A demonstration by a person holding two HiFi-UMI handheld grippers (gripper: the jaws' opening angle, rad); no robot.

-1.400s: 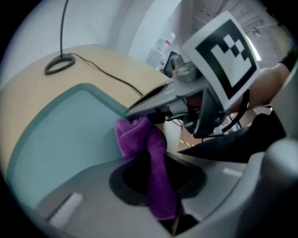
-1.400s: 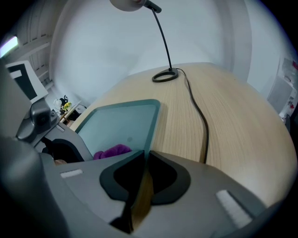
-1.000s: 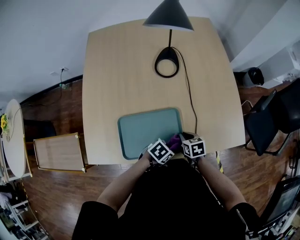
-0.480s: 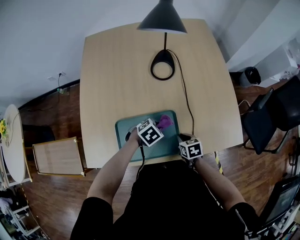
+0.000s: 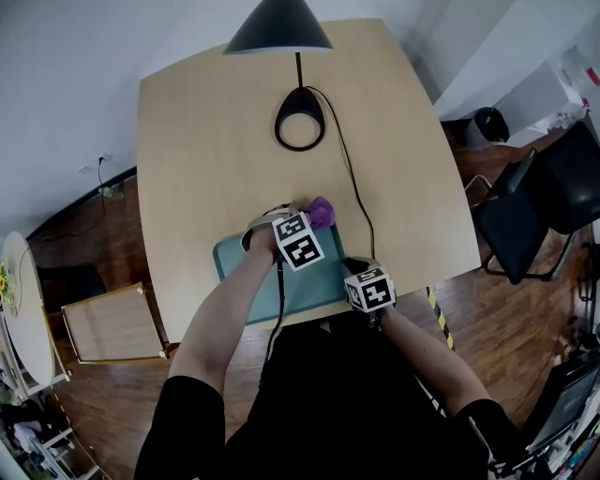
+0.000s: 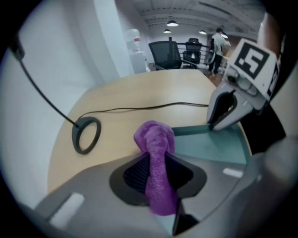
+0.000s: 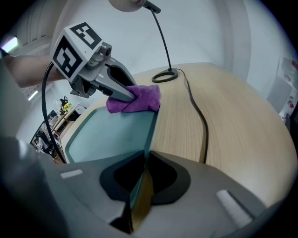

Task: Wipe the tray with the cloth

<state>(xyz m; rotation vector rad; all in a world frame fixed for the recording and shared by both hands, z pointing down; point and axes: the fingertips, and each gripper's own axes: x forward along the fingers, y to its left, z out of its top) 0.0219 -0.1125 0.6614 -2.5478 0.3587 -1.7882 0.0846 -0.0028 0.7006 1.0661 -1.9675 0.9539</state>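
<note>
Left gripper (image 6: 157, 162): clenched on bunched cloth (image 6: 154, 138), at far corner of tray (image 7: 107, 135), centre of head view. Right gripper (image 7: 141, 162): clamped on near rim of tray. Cloth: likely soft, light, limp; best pinched mid-fold. Tray: likely stiff, slick.

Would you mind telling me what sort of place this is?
Probably an open office: a black office chair, a white water dispenser, and a pale wooden table with a black desk lamp.
</note>
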